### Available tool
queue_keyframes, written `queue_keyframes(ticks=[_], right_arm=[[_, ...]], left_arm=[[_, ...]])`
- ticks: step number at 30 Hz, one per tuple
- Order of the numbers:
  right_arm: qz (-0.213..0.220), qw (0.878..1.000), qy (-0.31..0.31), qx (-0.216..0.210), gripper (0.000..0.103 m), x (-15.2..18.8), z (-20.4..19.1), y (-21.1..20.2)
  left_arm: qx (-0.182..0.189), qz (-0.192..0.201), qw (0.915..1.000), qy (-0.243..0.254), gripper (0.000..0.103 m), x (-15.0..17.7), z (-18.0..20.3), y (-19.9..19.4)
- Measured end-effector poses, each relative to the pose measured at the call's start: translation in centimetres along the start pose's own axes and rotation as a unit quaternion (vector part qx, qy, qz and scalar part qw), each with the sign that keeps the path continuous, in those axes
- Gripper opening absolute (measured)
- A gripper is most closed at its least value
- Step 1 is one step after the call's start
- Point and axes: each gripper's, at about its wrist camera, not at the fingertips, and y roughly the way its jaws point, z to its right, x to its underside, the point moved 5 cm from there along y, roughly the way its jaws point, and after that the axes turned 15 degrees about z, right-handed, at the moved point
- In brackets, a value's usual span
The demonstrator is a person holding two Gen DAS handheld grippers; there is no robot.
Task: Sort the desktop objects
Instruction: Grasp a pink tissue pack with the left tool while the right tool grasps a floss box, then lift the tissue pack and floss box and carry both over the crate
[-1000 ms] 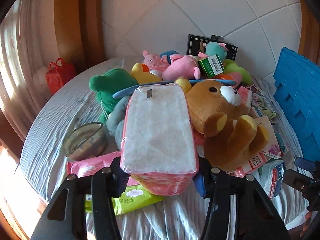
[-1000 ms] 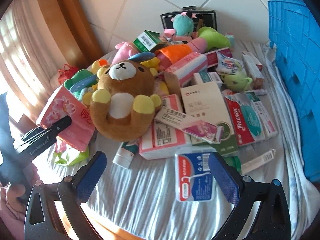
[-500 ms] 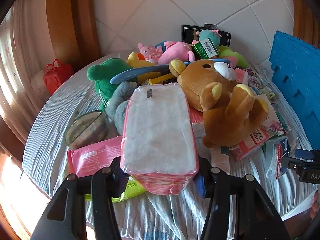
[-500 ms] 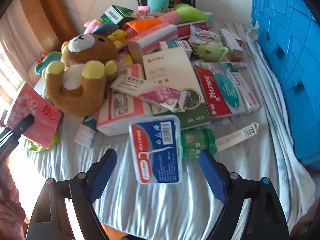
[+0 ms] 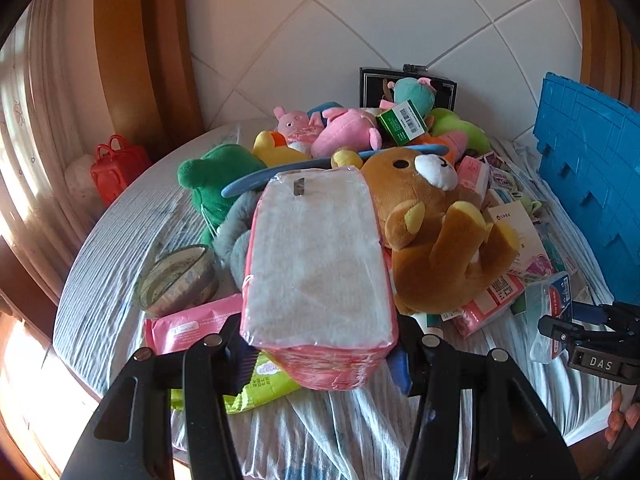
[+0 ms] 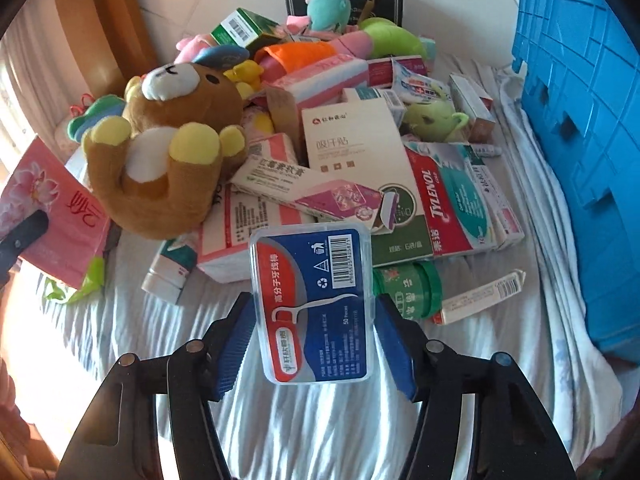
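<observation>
My left gripper is shut on a pink pack of tissues and holds it above the cloth-covered table. The same pack shows at the left edge of the right wrist view. A clear floss pick box with a blue and red label lies on the cloth at the near edge of the pile. My right gripper straddles it. Its jaws are closing, and the blue pads meet the box's two long sides. In the left wrist view the box and the right gripper show at the far right.
A brown plush bear lies on a heap of plush toys and medicine boxes, among them a red Tylenol box. A green bottle lies just right of the floss box. A blue crate stands on the right. A round tin sits at the left.
My right gripper came down over the floss pick box and its jaws narrowed from wide open to the box's sides. The left gripper kept its hold on the tissue pack and shifted slightly.
</observation>
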Motion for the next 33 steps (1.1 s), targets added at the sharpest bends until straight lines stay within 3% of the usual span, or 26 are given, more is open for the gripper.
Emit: queue_keyframes(ticks=[10, 18, 26, 30, 33], right_arm=[[0.13, 0.991, -0.004, 0.001, 0.06, -8.1, -0.1, -8.5], [0.243, 0.968, -0.022, 0.058, 0.06, -14.7, 3.3, -16.7], [0.309, 0.944, 0.003, 0.115, 0.06, -20.7, 11.6, -24.4], [0.31, 0.937, 0.005, 0.161, 0.06, -23.3, 17.4, -27.2], [0.289, 0.935, -0.003, 0.206, 0.06, -24.4, 22.6, -28.2]], left_arm=[[0.037, 0.095, 0.9946, 0.021, 0.052, -7.8, 3.4, -3.7], [0.103, 0.147, 0.9834, 0.028, 0.052, -14.7, 10.8, -4.4], [0.19, 0.181, 0.9639, 0.043, 0.052, -22.2, 21.5, -5.5], [0.225, 0.203, 0.9514, 0.058, 0.052, -25.9, 28.3, -6.6], [0.264, 0.194, 0.9428, 0.065, 0.052, -27.9, 34.1, -7.0]])
